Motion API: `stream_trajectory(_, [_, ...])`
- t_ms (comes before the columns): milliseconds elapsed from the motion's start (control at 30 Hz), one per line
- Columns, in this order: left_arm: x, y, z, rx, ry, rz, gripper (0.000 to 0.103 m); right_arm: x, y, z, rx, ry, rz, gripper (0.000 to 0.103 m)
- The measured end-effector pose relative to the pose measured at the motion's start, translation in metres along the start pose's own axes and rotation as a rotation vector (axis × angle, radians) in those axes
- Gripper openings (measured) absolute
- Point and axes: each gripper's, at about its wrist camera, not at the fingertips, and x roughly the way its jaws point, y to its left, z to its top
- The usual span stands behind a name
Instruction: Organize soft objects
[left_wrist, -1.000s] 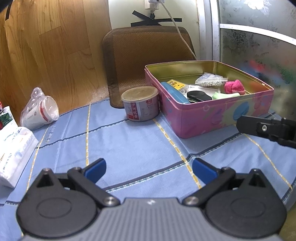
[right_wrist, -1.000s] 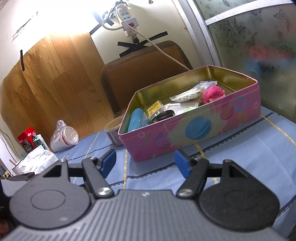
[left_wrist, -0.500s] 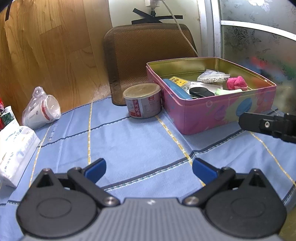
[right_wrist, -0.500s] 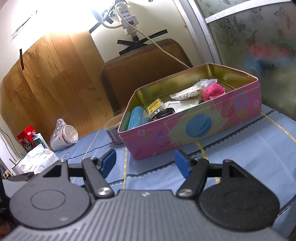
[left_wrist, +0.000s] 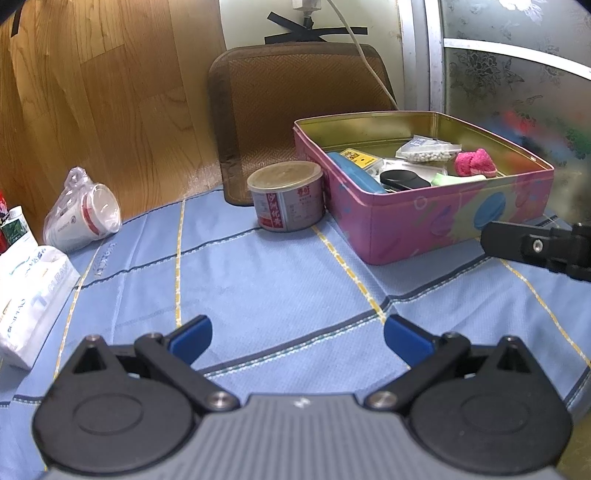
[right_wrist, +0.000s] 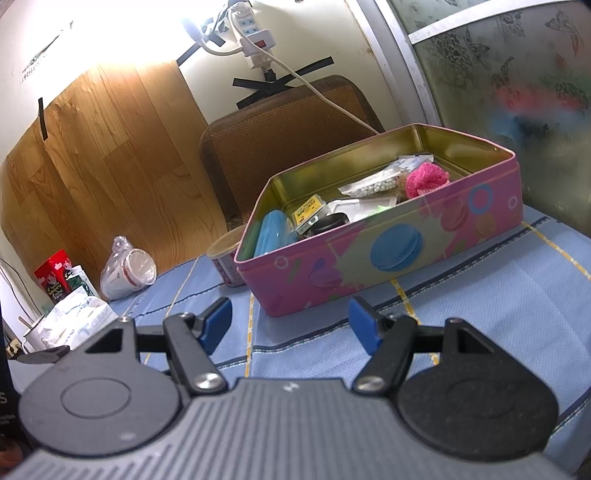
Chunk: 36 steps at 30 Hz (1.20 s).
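Observation:
A pink tin box (left_wrist: 436, 218) (right_wrist: 391, 258) stands open on the blue tablecloth (left_wrist: 280, 288). Inside lie a fluffy pink soft item (left_wrist: 474, 163) (right_wrist: 424, 180), a bag of white beads (left_wrist: 428, 151) (right_wrist: 373, 186), a blue case (left_wrist: 356, 173) (right_wrist: 271, 230), a black oval thing (left_wrist: 402, 180) and a yellow packet (right_wrist: 308, 208). My left gripper (left_wrist: 297, 336) hovers open over bare cloth, well short of the box. My right gripper (right_wrist: 290, 321) is open too, empty, just in front of the box's near wall; one of its fingers (left_wrist: 532, 249) shows at the right of the left wrist view.
A round lidded can (left_wrist: 286, 201) (right_wrist: 225, 258) touches the box's left side. A bagged paper cup (left_wrist: 83, 218) (right_wrist: 127, 273) lies at the left, with a tissue pack (left_wrist: 29, 299) (right_wrist: 75, 321) nearer. A brown woven cushion (left_wrist: 295, 107) leans on the wall behind.
The box and can sit slightly higher in the left wrist view than a second ago. Both grippers stay open; nothing has been picked up or let go.

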Motion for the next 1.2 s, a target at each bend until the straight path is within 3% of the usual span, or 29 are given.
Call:
stream_trajectory(900, [-0.004,0.000,0.001,0.012,-0.014,0.003,0.103,-0.001,0.003,0.000,-0.003,-0.004,0.000,0.072])
stream_trajectory(1200, [-0.011,-0.001,0.004,0.028,-0.069,0.055,0.103,-0.002,0.004,0.001,0.006,-0.009,0.004,0.072])
